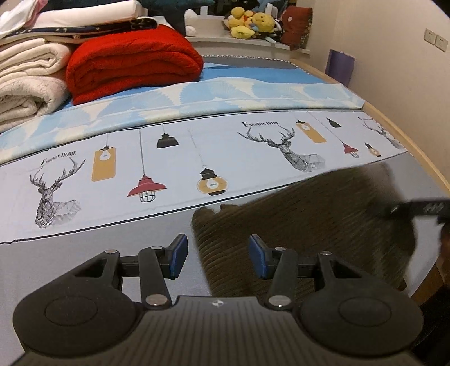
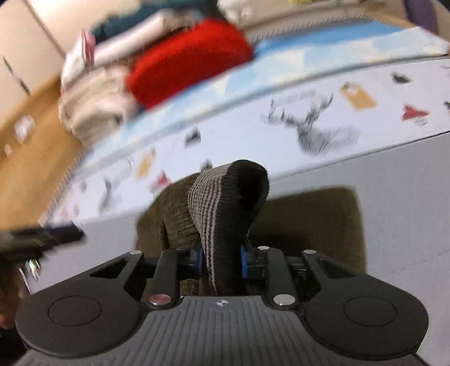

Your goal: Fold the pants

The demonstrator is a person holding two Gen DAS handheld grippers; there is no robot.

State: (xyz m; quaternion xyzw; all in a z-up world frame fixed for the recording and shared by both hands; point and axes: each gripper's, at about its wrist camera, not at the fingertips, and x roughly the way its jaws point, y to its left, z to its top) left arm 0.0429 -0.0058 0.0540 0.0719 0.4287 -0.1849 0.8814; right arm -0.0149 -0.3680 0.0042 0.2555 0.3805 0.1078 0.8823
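Observation:
The pants (image 1: 306, 225) are dark olive-brown corduroy and lie on the grey bed sheet (image 1: 84, 253). My left gripper (image 1: 218, 257) is open and empty, its blue pads (image 1: 178, 257) just above the pants' left edge. My right gripper (image 2: 220, 261) is shut on a ribbed, striped end of the pants (image 2: 225, 208) and holds it lifted, so the cloth arches up over the fingers. The rest of the pants (image 2: 309, 219) lies flat behind. The right gripper also shows blurred at the right edge of the left wrist view (image 1: 416, 209).
A printed sheet with deer and lamps (image 1: 197, 157) runs across the bed behind the pants. A folded red blanket (image 1: 132, 62) and stacked white blankets (image 1: 28, 81) sit at the back left. Plush toys (image 1: 250, 21) lie at the headboard. The bed's wooden edge (image 1: 416, 146) curves on the right.

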